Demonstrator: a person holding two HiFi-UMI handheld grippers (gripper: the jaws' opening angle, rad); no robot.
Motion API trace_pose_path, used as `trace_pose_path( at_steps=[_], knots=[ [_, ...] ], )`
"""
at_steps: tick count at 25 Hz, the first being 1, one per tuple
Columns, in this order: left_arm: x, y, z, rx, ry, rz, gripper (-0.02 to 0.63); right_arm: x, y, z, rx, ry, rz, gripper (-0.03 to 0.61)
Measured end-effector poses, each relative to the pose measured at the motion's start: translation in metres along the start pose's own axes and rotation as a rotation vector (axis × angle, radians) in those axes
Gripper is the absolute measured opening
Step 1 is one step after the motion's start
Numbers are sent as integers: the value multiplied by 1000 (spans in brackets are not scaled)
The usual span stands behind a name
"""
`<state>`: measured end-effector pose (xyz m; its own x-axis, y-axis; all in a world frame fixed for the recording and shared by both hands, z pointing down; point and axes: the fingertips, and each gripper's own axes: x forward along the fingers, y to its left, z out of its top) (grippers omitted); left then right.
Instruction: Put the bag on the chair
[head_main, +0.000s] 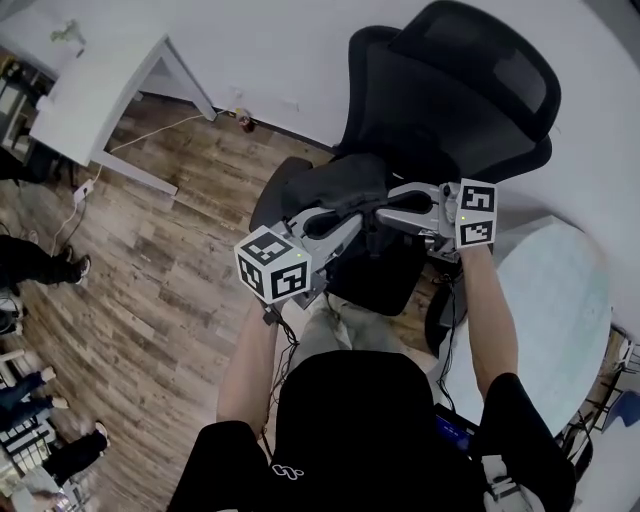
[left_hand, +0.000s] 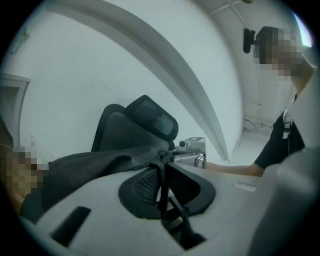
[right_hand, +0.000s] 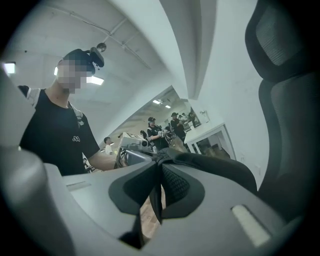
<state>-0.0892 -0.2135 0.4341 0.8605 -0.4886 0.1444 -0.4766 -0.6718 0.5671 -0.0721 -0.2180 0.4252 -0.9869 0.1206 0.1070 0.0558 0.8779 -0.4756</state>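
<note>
A dark grey fabric bag (head_main: 335, 188) hangs over the seat of a black office chair (head_main: 450, 90), carried by its straps between both grippers. My left gripper (head_main: 308, 226) is shut on a black strap (left_hand: 161, 187), and the bag's body (left_hand: 90, 167) drapes away to the left of its jaws. My right gripper (head_main: 378, 214) is shut on another strap (right_hand: 158, 197), with the bag (right_hand: 215, 165) bulging just past its pads. The two grippers face each other closely. The chair's backrest and headrest (left_hand: 150, 120) rise behind the bag. The bag hides the seat below it.
A white desk (head_main: 95, 85) stands at the far left against the wall. A pale round table (head_main: 555, 290) lies close on the right. Wooden floor (head_main: 160, 290) spreads to the left, with a cable (head_main: 80, 195) and bystanders' feet (head_main: 40, 265) at its edge.
</note>
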Motion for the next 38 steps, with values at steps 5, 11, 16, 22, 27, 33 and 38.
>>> trace_pose_path(
  at_steps=[5, 11, 16, 22, 27, 33, 38],
  knots=[
    [28, 56, -18, -99, 25, 83, 32, 0, -60, -22, 40, 66, -65, 46],
    [47, 102, -51, -198, 28, 192, 29, 4, -110, -60, 116, 108, -112, 48],
    [64, 118, -61, -274, 6, 254, 31, -5, -140, -72, 207, 21, -248, 82],
    [77, 117, -78, -282, 63, 326, 100, -30, -163, -89, 263, -45, -501, 100],
    [64, 105, -89, -305, 71, 330, 143, -62, -167, -107, 293, -43, -611, 124],
    [58, 87, -83, -278, 14, 357, 99, -76, -152, -115, 292, -15, -615, 229],
    [48, 71, -53, -197, -101, 434, -8, -95, -130, -94, 208, -40, -665, 262]
  ],
)
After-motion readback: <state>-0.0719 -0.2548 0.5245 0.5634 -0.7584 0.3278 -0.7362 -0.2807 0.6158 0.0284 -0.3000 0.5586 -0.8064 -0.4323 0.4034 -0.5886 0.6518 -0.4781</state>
